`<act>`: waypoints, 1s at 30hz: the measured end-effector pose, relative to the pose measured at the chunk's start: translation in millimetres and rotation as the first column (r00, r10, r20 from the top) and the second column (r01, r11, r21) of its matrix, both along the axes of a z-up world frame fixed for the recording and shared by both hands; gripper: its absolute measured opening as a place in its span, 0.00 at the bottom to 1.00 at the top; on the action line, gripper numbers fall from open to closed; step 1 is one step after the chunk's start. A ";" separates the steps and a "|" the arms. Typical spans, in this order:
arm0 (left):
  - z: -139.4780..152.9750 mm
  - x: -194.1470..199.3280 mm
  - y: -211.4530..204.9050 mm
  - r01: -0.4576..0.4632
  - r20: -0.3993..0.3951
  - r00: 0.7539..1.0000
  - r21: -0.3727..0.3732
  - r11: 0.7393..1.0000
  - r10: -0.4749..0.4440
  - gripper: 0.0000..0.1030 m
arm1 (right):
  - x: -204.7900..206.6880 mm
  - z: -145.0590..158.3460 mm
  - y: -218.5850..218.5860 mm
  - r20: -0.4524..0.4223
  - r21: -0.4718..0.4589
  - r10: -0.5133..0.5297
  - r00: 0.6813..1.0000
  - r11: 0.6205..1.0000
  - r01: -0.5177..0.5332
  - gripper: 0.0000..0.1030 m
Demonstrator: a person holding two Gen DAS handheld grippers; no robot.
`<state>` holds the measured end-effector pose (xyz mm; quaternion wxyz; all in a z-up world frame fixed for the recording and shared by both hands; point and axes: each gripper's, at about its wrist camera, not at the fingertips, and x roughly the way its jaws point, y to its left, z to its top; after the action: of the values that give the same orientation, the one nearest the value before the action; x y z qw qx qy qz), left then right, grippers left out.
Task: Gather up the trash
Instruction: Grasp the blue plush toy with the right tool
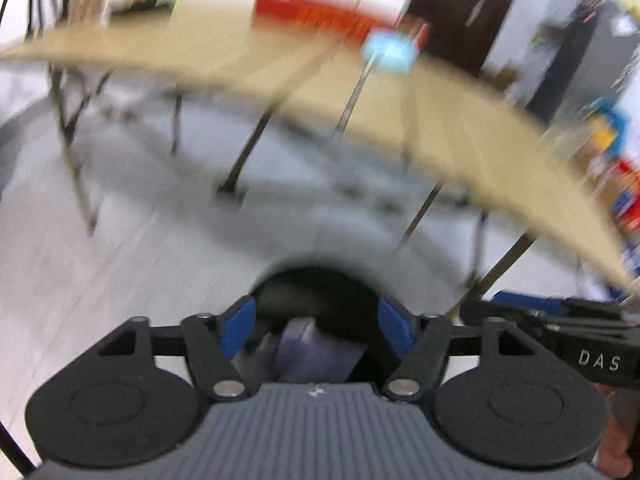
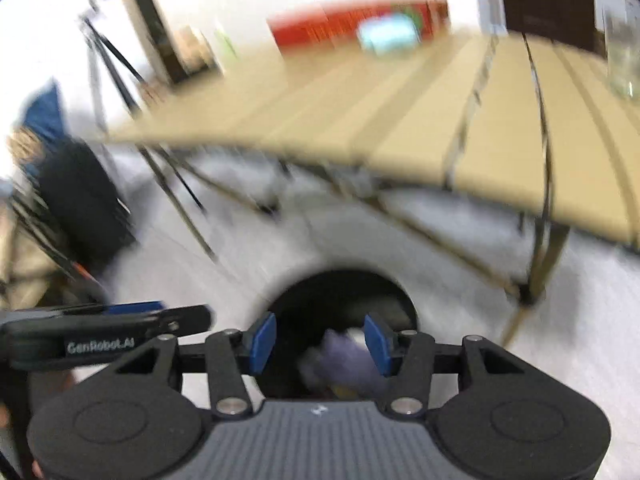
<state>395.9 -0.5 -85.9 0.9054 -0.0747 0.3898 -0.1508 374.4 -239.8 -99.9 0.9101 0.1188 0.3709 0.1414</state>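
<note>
Hovering over the dark mouth of the bin [image 1: 316, 292] with both claws at once, I see the main risk as a collision: my right claw [image 2: 320, 344] and my left claw [image 1: 316, 328] hang side by side, near enough that each shows at the edge of the other's view. If I swing either one carelessly, the two could knock together above the opening.

Both views are smeared with motion, so I judge positions loosely. My left claw stands open, its blue pads [image 1: 236, 330] spread wide with nothing pinched between them. My right claw is open too, its pads apart.

The trash [image 2: 344, 360], a pale purplish crumpled lump, lies below and between the fingers of my right claw, inside the bin's round opening; in the left view the same lump [image 1: 308, 348] sits low, just under the gap of the open fingers. I cannot tell whether it touches a pad or lies loose in the bin, though it looks free of any grip.

A second risk: if the lump is snagged on a pad, it could come back out when I lift away. Beyond the claws, ahead and above, stretches the tan table [image 2: 440, 120] with a pale blue item [image 2: 386, 34] far across it, possibly more trash, too blurred to name.
</note>
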 end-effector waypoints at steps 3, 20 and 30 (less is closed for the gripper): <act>46.7 27.9 -3.2 -0.003 0.122 0.992 0.015 1.000 0.001 0.83 | 19.6 48.5 -27.8 0.127 0.047 -0.043 0.991 0.998 0.038 0.50; 33.6 367.7 -109.7 -0.006 0.046 0.999 -0.132 0.991 0.013 0.54 | 369.4 -3.2 -122.0 -0.033 0.354 -0.318 0.948 0.883 0.308 0.44; 10.6 384.4 -110.4 0.031 -0.027 0.999 -0.295 0.955 -0.041 0.13 | 375.9 -10.3 -109.6 0.017 0.376 -0.264 0.964 0.896 0.239 0.24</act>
<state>780.3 -110.9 -75.3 0.8747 -0.2044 0.3790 -0.2223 750.3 -349.4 -110.2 0.8939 0.3304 0.2881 0.0940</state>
